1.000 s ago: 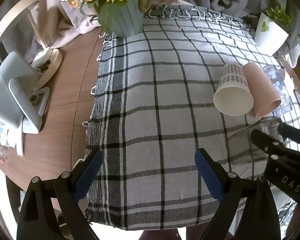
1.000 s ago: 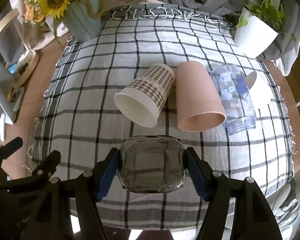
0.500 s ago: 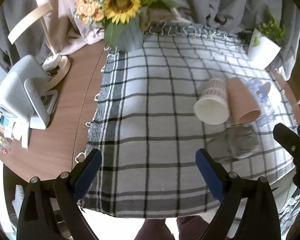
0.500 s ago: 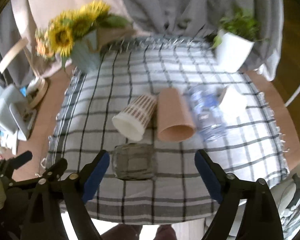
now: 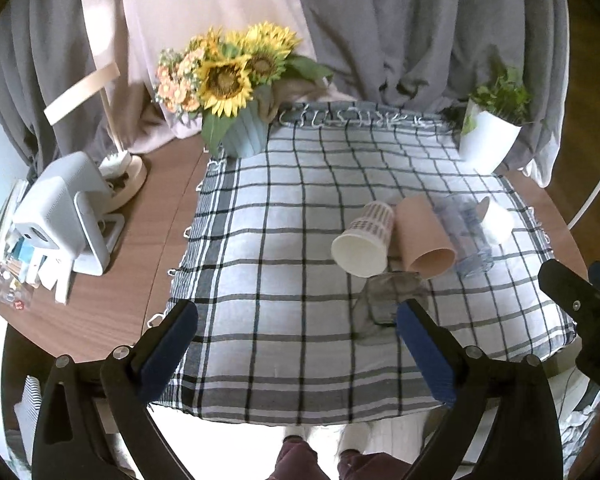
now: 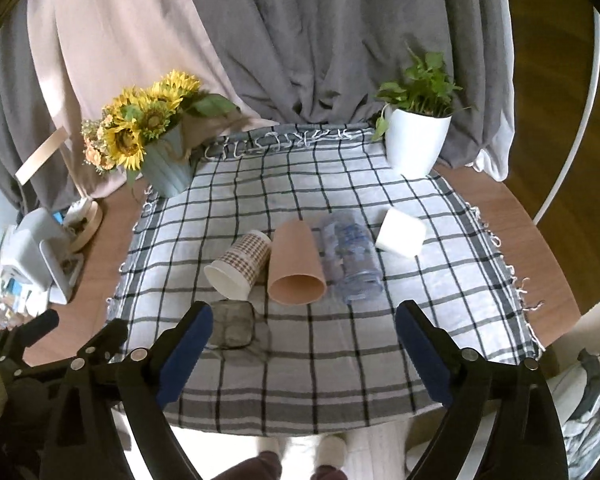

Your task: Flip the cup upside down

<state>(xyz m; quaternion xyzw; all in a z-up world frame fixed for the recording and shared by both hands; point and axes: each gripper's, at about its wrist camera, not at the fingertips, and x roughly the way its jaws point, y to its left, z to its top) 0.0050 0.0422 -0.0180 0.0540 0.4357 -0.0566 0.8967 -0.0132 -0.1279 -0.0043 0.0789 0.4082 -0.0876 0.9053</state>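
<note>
My right gripper [image 6: 300, 344] has just let go of the glass cup [image 6: 231, 325]. A second ago its blue pads were clamped on the cup's sides; now the jaws stand wide apart with nothing between them, and I have pulled back and up from the table. The cup stands on the checked cloth [image 6: 340, 184] near the front edge, just in front of the white-rimmed paper cup [image 6: 240, 269] and close to the pink cup [image 6: 296, 268] lying beside it. It looks to be resting base up, mouth down on the cloth, though the clear glass makes the rim hard to read, so I judge that and do not swear to it.

My left gripper [image 5: 296, 344] has drawn back too. Its jaws are spread wide and hold nothing; it hovers over bare cloth, with the glass cup [image 5: 388, 300] just past its right pad.

If the cup is indeed mouth down, the flip is done and both grippers only need to keep clear. The clear plastic cup [image 6: 350, 258] and the small white cup [image 6: 401, 233] lie on their sides further right, untouched by either gripper.
</note>
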